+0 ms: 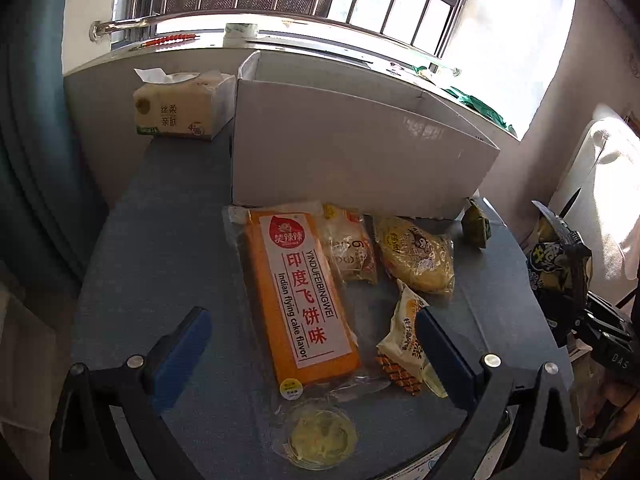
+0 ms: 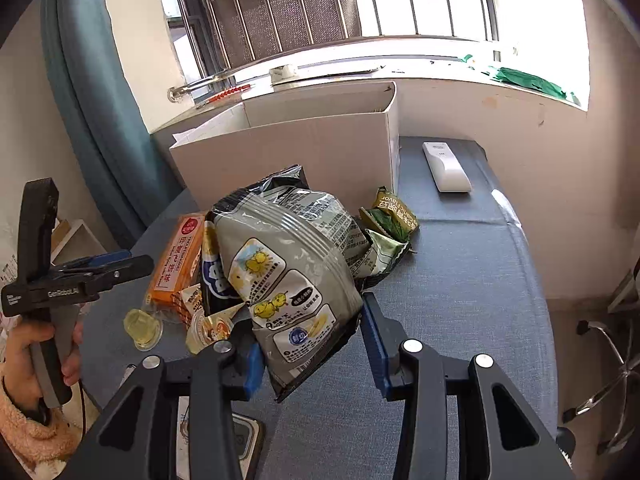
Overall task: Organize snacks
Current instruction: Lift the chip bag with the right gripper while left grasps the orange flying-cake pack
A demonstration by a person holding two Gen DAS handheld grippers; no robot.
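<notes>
- the white box (image 1: 352, 148) stands open at the back of the blue table (image 1: 160, 240); its inside is hidden from both views.
- before the box lie one orange pack (image 1: 304, 296), three wrapped cakes, one jelly cup (image 1: 322, 438) and small green packets (image 2: 390, 216), their number unclear.
- right gripper (image 2: 312, 344): jaws pinch the grey chip bag (image 2: 288, 272), lifted off the table; the bag covers the snacks behind it.
- left gripper (image 1: 312, 344): jaws spread wide, empty, above the orange pack.
- one tissue pack (image 1: 180, 108) sits left of the box, one white remote (image 2: 446, 166) right of it.
</notes>
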